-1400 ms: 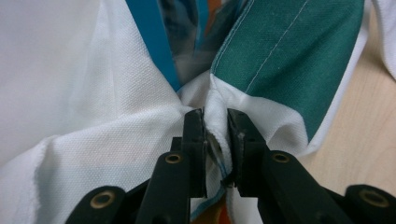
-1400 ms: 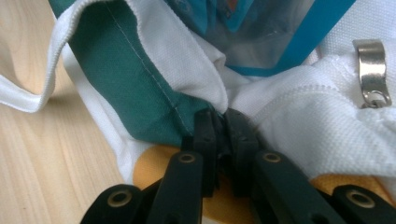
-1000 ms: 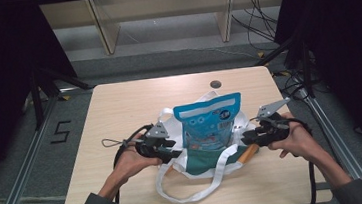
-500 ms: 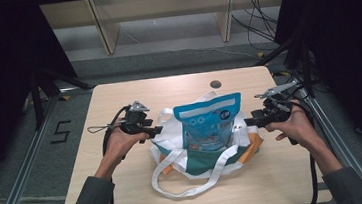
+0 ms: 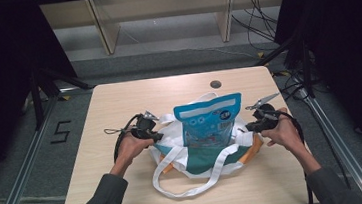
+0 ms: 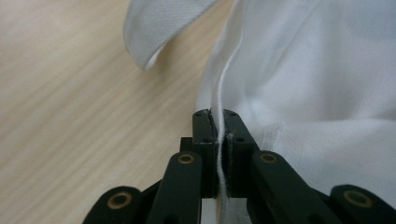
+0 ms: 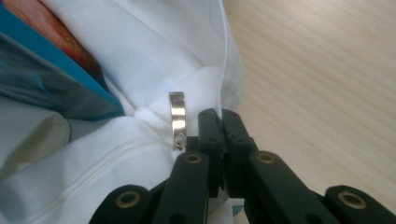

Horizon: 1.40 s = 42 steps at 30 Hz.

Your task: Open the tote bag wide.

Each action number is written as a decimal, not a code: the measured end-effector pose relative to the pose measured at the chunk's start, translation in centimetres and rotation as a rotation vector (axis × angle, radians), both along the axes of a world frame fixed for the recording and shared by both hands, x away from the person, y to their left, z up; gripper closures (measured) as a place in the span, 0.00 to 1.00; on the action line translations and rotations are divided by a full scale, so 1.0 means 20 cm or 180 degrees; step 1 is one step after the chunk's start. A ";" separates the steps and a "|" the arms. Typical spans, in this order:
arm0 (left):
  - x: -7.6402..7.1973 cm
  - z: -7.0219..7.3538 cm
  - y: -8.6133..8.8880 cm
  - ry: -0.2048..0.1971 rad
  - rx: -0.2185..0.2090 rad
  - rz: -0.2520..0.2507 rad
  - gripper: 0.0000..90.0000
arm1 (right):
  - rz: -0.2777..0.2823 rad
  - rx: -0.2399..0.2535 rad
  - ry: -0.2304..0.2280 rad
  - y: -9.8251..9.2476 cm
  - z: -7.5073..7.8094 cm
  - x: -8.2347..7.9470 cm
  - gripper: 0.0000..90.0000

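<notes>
A white tote bag (image 5: pixel 202 159) with a teal panel and orange ends lies open mid-table, and a blue snack pouch (image 5: pixel 209 123) stands upright in it. My left gripper (image 5: pixel 158 136) is at the bag's left rim. Its jaws have just closed and are shut on the white seam edge (image 6: pixel 218 98). My right gripper (image 5: pixel 249 126) is at the bag's right rim. Its jaws have also just closed, and they pinch the white fabric (image 7: pixel 154 60) right beside a silver zipper pull (image 7: pixel 176 117). The pouch's blue edge (image 7: pixel 56 74) shows inside the bag.
The bag's white straps (image 5: pixel 180 188) loop toward the front edge of the wooden table (image 5: pixel 119 103). A round cable hole (image 5: pixel 215 84) sits at the back. Metal rails and cables run along the floor on both sides.
Both hands came down and inward from beside the bag to its rim. Each gripper went from open to shut on the fabric. The pouch now stands more upright.
</notes>
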<state>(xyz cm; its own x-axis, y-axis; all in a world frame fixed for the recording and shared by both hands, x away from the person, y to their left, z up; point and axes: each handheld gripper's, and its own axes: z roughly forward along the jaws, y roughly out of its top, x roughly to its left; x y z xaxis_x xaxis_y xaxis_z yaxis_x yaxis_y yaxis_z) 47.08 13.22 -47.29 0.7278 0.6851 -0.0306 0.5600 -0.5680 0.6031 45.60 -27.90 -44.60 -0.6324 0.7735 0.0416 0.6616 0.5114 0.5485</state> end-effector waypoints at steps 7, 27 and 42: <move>0.02 -0.11 0.03 0.0122 0.0002 0.0027 0.95 | -0.0115 0.0143 0.0054 -0.03 -0.14 0.05 0.99; -0.17 0.17 0.02 -0.0217 -0.0418 0.0191 0.67 | -0.0016 0.0405 -0.0446 -0.01 0.07 -0.06 0.82; -0.32 0.03 -0.14 0.0067 -0.0529 -0.0178 0.91 | 0.0486 0.0413 -0.0273 0.13 0.00 -0.32 1.00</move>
<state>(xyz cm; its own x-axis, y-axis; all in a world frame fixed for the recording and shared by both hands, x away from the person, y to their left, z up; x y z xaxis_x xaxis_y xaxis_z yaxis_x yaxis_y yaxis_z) 40.68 10.37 -46.66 0.7626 0.6278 -0.1559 0.5440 -0.4920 0.6798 39.13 -25.37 -44.50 -0.7474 0.6601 0.0757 0.5299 0.5235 0.6671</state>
